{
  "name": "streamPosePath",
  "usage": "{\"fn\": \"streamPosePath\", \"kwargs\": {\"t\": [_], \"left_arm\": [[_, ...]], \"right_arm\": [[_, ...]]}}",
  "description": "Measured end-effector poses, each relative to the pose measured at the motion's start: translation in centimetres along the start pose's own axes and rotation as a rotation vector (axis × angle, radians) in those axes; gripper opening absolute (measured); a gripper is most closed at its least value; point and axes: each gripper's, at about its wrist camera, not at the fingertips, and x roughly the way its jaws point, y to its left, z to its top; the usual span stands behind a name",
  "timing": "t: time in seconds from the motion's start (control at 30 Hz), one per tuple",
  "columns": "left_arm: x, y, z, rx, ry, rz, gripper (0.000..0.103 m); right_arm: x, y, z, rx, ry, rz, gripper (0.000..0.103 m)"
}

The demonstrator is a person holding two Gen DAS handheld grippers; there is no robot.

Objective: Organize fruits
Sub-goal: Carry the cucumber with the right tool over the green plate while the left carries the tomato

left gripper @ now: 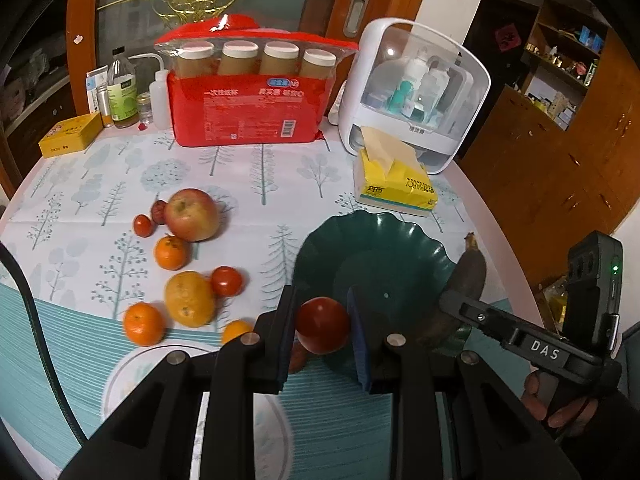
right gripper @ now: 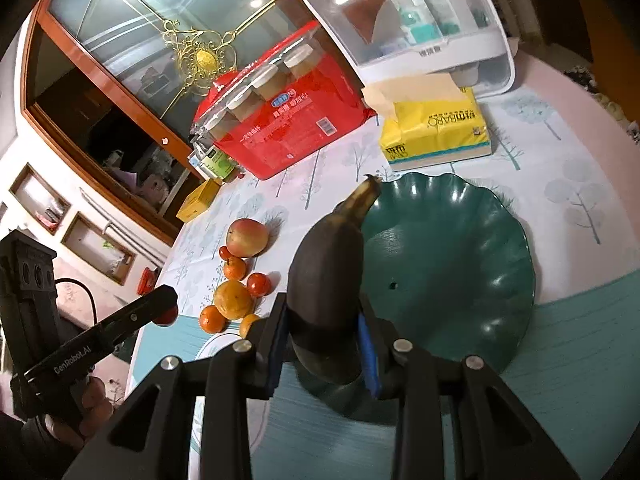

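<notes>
Over the tree-print tablecloth (left gripper: 240, 168), the left gripper (left gripper: 324, 332) clamps a round red tomato (left gripper: 323, 325) at the scalloped dark-green plastic bowl (left gripper: 384, 256); the right gripper (right gripper: 324, 340) pinches a blackened overripe banana (right gripper: 328, 264).

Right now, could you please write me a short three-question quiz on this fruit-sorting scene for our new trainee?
1. True or false: the green bowl already holds several fruits.
2. Which fruit does the right gripper hold? A) apple B) blackened banana C) orange
3. Fill in: the left gripper is shut on a red ____.

Key:
1. False. The bowl looks empty; the apple, the oranges and the small tomatoes all lie on the tablecloth beside it.
2. B. The blackened banana is clamped between the fingers, over the bowl's near edge.
3. Tomato. The tomato sits between the fingers, at the bowl's edge.
</notes>
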Motion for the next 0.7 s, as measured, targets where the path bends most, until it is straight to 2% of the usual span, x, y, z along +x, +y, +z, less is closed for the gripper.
{"fn": "streamPosePath", "kwargs": {"t": [0.2,0.3,0.5,0.7], "left_arm": [[2.8,-2.2,0.5,0.000,0.046,0.017,0.024],[4.4,-3.2,0.5,0.005,0.078,0.024,0.024],[7.6,-4.6,0.2,0.005,0.143,0.029,0.024],[9.8,-5.7,-0.4,0.023,0.189,0.037,0.024]], "right_arm": [[0.8,-3.2,0.7,0.037,0.040,0.082,0.032],[0.8,-4.2,0.8,0.056,0.050,0.097,0.032],[0.9,-7.3,0.5,0.146,0.098,0.064,0.036],[0.8,-8.8,0.3,0.178,0.132,0.041,0.038]]}}
